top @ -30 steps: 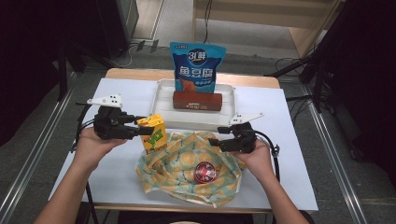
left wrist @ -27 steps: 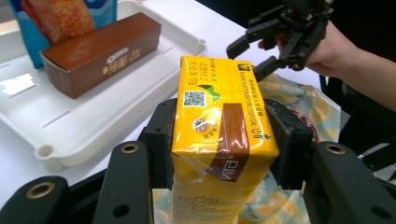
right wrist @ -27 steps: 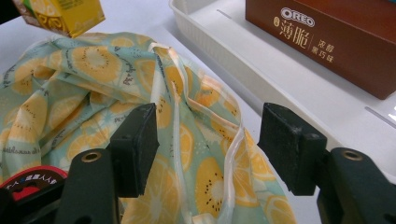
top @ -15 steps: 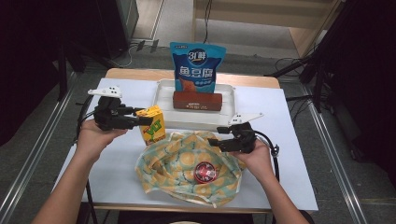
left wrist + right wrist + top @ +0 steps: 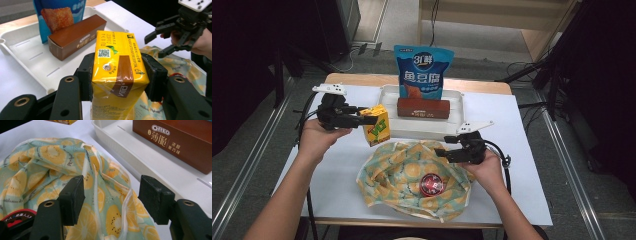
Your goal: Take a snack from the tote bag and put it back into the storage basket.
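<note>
My left gripper is shut on a yellow drink carton, its pads pressed on both sides just below the carton's top. The carton is tilted and sits by the near left corner of the white tray. My right gripper stands open, with nothing between its fingers. It hovers over the far right edge of a crumpled fruit-print cloth bag. A round red-and-black tin lies on that bag. The right gripper also appears at the top right of the left gripper view.
In the tray a brown Oreo box lies lengthwise, and a blue snack bag stands behind it. The tray's left half is bare. The white table top has free room at its right and left sides.
My left hand has carried the carton away from the person, closer to the tray's near left corner. The right gripper and the cloth bag have stayed where they were.
</note>
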`<state>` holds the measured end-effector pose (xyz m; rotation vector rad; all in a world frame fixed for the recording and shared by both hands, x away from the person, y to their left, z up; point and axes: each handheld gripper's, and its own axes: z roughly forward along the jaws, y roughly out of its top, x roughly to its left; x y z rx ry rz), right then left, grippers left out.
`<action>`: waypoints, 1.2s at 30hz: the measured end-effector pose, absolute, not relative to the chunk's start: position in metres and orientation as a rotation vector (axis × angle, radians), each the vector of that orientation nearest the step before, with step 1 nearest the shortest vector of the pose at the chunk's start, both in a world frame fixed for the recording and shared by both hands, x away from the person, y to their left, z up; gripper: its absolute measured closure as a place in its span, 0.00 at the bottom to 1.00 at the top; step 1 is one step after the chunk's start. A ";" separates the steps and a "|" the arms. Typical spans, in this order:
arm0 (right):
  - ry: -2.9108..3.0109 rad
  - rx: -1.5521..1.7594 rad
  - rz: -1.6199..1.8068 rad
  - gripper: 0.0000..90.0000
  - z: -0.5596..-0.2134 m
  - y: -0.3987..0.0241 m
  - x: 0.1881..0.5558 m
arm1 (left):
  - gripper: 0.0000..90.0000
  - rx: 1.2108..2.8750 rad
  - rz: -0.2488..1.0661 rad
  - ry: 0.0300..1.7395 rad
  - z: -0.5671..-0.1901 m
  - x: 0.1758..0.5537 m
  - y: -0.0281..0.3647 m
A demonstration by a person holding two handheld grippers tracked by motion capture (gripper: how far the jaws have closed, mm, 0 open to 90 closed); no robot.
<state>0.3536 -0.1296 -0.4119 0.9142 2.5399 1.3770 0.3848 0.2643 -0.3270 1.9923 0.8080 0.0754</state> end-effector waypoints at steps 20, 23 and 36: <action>2.542 0.919 1.380 0.42 -0.411 -0.129 0.352 | 0.57 1.985 0.121 0.849 -0.331 0.419 0.257; 2.541 0.918 1.381 0.42 -0.411 -0.129 0.352 | 0.57 1.989 0.126 0.856 -0.332 0.423 0.256; 2.540 0.922 1.382 0.42 -0.411 -0.131 0.349 | 0.57 1.990 0.151 0.862 -0.341 0.441 0.251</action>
